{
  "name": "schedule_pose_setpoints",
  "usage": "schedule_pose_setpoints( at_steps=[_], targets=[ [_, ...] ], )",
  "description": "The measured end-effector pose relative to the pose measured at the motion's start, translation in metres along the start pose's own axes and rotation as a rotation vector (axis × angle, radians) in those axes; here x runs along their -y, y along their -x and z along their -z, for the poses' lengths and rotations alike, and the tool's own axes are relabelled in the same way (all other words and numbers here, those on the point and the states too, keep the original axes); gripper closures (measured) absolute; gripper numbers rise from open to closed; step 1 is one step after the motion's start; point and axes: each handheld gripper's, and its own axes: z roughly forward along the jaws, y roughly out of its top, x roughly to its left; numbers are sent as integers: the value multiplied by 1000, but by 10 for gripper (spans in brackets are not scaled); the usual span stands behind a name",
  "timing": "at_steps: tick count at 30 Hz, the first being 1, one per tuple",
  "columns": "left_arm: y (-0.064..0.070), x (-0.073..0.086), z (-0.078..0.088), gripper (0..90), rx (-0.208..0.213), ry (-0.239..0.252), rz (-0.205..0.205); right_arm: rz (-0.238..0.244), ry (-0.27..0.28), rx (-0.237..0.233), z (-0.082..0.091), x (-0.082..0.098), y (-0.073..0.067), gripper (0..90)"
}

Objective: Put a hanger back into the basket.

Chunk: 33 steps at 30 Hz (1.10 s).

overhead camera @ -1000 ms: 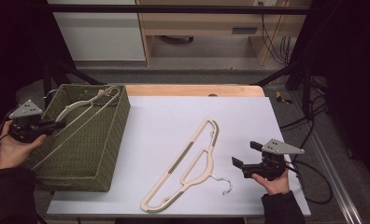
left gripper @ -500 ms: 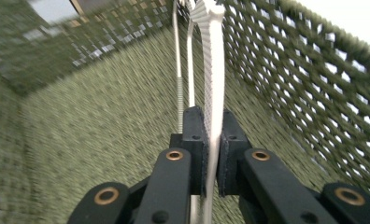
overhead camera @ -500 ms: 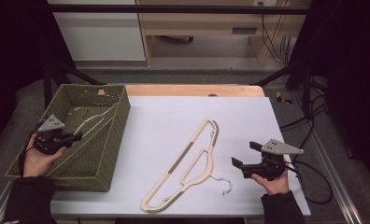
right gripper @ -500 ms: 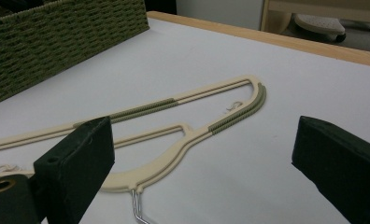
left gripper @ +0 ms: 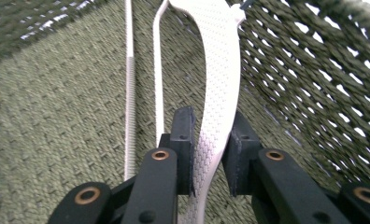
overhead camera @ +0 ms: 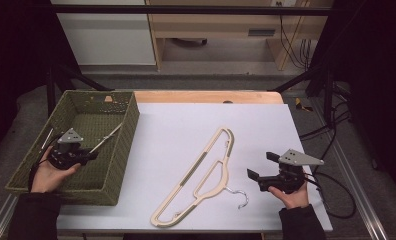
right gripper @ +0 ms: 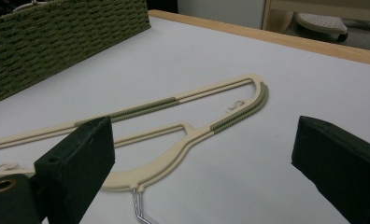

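High view gave me the whole layout: a white surface with a green woven basket sitting at its left end and a cream hanger lying flat near the middle, its metal hook curling toward my right hand.

My left gripper sat down inside the basket, held by my left hand. From the left gripper view I could see its fingers clenched on the textured white arm of a second hanger, which ran up between the pads toward the basket's woven wall. A thin ribbed bar of that hanger lay just beside it on the basket floor. From above, the same white hanger slanted up from the gripper toward the basket's right wall.

My right gripper hovered low near the surface's right edge, just beside the cream hanger's hook, with my right hand under it. In the right gripper view its fingers stood released, spread wide, nothing between them; the cream hanger lay on the surface ahead, its ribbed grip strips plain to see, and the basket stood beyond at the upper left.
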Motion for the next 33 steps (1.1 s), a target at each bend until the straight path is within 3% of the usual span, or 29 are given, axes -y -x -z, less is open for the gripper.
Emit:
schedule_pose_setpoints(
  at_steps=[10, 16, 20, 23, 24, 25, 28, 31, 33],
  targets=[
    [4, -1, -1, 706, 9, -37, -38, -1, 0, -3, 0, 0, 0, 66],
    [4, -3, 4, 681, 4, -2, -39, -2, 3, -4, 0, 0, 0, 66],
    [6, -9, 18, 656, -19, 78, -24, -2, 4, -8, 1, 0, 0, 66],
    [11, -14, 33, 598, -40, 168, -7, -4, 9, -5, 1, -1, 0, 66],
    [11, -14, 33, 572, -40, 168, -7, -4, 10, -5, 2, -1, 0, 66],
    [16, -17, 42, 542, -55, 243, 15, -6, 12, -5, 2, -1, 0, 66],
    [29, -24, 56, 434, -68, 358, 45, -4, 14, -8, 1, -1, -1, 68],
    [43, -31, 62, 334, -44, 432, 74, -4, 22, -15, 1, -1, -1, 75],
    [54, -36, 64, 293, -26, 455, 75, -5, 24, -22, 1, -1, -2, 76]
  ],
)
